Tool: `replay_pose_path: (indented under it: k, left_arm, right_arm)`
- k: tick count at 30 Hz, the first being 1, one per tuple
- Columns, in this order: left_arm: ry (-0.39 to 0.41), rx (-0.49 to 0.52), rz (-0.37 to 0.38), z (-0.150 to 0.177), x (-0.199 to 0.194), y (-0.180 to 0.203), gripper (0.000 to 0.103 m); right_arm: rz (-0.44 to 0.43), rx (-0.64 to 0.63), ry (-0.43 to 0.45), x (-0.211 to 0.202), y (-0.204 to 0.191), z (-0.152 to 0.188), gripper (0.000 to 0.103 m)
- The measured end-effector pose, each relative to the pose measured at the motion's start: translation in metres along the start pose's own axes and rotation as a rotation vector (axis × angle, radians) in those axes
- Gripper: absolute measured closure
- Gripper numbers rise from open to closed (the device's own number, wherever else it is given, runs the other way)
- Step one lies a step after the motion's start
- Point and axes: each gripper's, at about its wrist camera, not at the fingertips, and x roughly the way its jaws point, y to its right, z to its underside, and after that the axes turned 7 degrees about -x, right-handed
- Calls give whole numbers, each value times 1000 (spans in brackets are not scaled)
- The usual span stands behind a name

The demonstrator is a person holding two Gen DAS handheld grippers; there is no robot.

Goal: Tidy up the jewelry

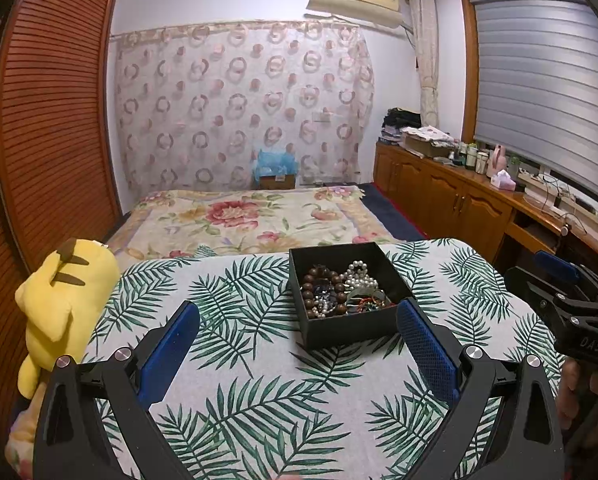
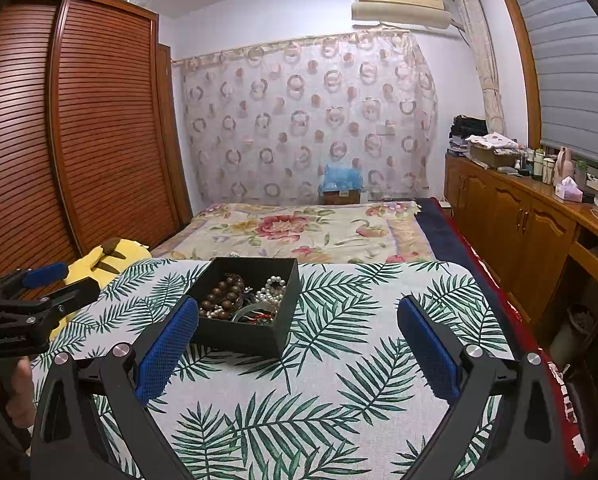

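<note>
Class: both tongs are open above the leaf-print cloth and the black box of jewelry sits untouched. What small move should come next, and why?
Probably ease the right tongs forward and a little left, over the black box, toward the wooden bead bracelet. Both tongs are open and empty, the jewelry lies tangled in the box, and the beads sit on top, the easiest piece to lift out first.

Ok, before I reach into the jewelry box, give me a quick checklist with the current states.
1. Left gripper open and empty: ok.
2. Right gripper open and empty: ok.
3. Black jewelry box uncovered, upright on the palm-leaf cloth: ok.
4. Wooden bead bracelet and pearl strand visible on top: ok.
5. Pieces free of tangles with each other: cannot tell, they lie heaped together.
6. A sorting spot or tray beside the box: not ok, none in view.
</note>
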Motion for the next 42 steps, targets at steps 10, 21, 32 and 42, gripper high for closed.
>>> replay_pose_path:
  k: [10,21,32,42]
  left_arm:
    - [2,-6,-3,-1,-2,1,8]
    - [6,-9,-12,-2,0,5,8]
    - [7,-10,-10,1,-2,1,8]
    - [16,-8,-8,1,-2,-3,8]
  right_arm:
    - [0,0,1,0,0,1,3]
    - [0,1,2,0,0,1,3]
    - [0,1,3,0,-1,-1,3]
    - [-2,1,0,0,-4,-2,3]
